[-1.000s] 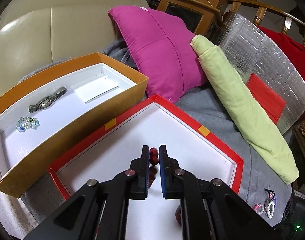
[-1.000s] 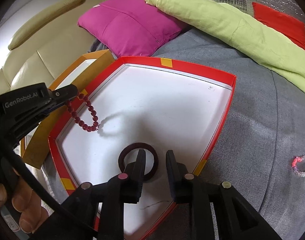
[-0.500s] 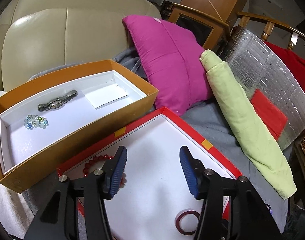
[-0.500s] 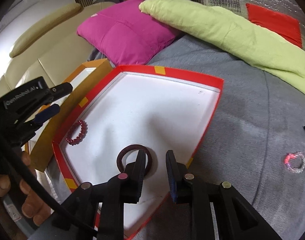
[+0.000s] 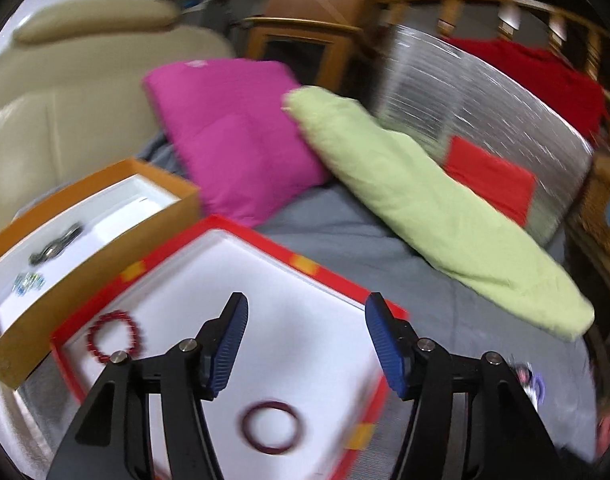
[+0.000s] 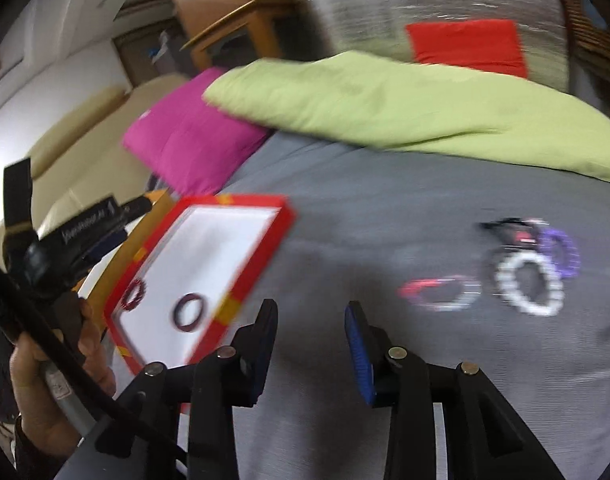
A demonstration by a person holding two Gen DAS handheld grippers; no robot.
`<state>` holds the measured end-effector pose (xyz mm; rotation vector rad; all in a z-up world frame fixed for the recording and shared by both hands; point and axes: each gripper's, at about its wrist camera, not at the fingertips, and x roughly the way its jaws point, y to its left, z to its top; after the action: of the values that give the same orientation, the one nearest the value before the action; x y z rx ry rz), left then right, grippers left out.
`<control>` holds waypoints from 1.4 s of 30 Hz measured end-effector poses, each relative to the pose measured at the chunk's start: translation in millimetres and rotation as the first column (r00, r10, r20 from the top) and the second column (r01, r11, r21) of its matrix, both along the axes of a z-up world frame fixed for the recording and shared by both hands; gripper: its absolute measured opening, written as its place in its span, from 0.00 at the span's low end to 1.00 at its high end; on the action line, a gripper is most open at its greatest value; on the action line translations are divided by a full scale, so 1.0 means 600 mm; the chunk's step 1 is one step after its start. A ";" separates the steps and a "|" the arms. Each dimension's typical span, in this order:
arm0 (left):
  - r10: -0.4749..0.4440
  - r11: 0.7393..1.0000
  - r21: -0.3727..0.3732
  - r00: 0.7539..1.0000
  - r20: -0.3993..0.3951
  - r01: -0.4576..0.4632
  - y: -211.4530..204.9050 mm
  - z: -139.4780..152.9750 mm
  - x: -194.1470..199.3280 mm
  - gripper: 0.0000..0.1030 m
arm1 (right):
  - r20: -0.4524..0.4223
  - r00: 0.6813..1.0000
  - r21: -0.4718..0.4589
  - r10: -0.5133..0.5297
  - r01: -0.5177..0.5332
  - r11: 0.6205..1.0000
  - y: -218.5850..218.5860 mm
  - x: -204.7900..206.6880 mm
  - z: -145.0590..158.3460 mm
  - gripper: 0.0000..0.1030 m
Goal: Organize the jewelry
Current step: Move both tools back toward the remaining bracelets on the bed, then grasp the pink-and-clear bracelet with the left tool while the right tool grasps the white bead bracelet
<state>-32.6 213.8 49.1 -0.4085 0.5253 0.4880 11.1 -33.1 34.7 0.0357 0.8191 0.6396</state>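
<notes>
So the big picture: I'm working over a grey blanket (image 6: pixel 345 220) spread on a sofa, with a lime-green rolled quilt (image 6: pixel 405 100) and a magenta pillow (image 6: pixel 189 148) along the back edge. On my left side sit two boxes, an orange box (image 5: pixel 85 272) with a watch (image 5: pixel 55 246) and a small glass-bead piece (image 5: pixel 27 280) in it, and touching its near side the red tray (image 6: pixel 265 240), which already holds a red bead bracelet (image 5: pixel 115 336) and a dark bangle (image 5: pixel 273 426).

The bit that matters for my next move is the leftover pile of bracelets (image 6: pixel 529 268) lying loose on the blanket: white beads, something purple and black, and a pink-and-clear ring (image 6: pixel 441 292) just beside them on the tray side. From my right gripper (image 6: pixel 311 344) that cluster is ahead and off to the right, with nothing but bare blanket between, so I'd say the way in is clear. The pile spreads mostly sideways across my view, and the pink-and-clear one is the nearest piece. Everything's motion-smeared, so I can't tell if the pieces are tangled.

Right gripper's jaws are opening, nothing between them. My left gripper (image 5: pixel 305 350) hangs over the tray, jaws also opening and empty, with the bangle just below them. In its view the pile only peeks out past the right finger, so the right hand is clearly the one better placed.
</notes>
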 end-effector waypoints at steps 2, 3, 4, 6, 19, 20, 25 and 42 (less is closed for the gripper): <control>-0.062 0.997 0.044 0.998 -0.013 0.062 -0.038 0.001 0.019 0.61 | -0.006 0.997 -0.013 -0.074 0.074 0.997 -0.059 0.023 -0.009 0.39; -0.092 0.993 0.069 0.995 -0.025 0.094 -0.060 0.001 0.031 0.62 | -0.016 0.994 -0.016 -0.109 0.109 0.994 -0.084 0.034 -0.014 0.39; -0.114 0.990 0.082 0.993 -0.035 0.117 -0.078 -0.001 0.041 0.62 | -0.032 0.987 -0.016 -0.160 0.159 0.987 -0.118 0.049 -0.023 0.39; -0.165 0.981 0.097 0.985 -0.059 0.170 -0.113 -0.007 0.061 0.62 | -0.058 0.971 -0.020 -0.231 0.230 0.973 -0.166 0.073 -0.037 0.39; -0.326 0.932 0.077 0.911 -0.252 0.354 -0.249 -0.077 0.151 0.62 | -0.110 0.959 -0.171 -0.262 0.241 0.955 -0.179 0.181 -0.098 0.28; -0.325 0.932 0.074 0.911 -0.254 0.354 -0.251 -0.078 0.150 0.62 | -0.090 0.960 -0.194 -0.266 0.245 0.950 -0.174 0.182 -0.098 0.20; -0.328 0.934 0.054 0.908 -0.260 0.353 -0.254 -0.084 0.161 0.62 | -0.085 0.967 -0.207 -0.241 0.219 0.953 -0.171 0.178 -0.096 0.10; -0.385 0.890 0.074 0.827 -0.410 0.451 -0.318 -0.149 0.212 0.55 | -0.088 0.960 -0.045 -0.266 0.263 0.964 -0.274 0.118 -0.067 0.10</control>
<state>94.3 23.0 -40.4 -0.0203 0.9261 0.1764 81.9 -197.2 -5.8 0.1442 0.8971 0.3738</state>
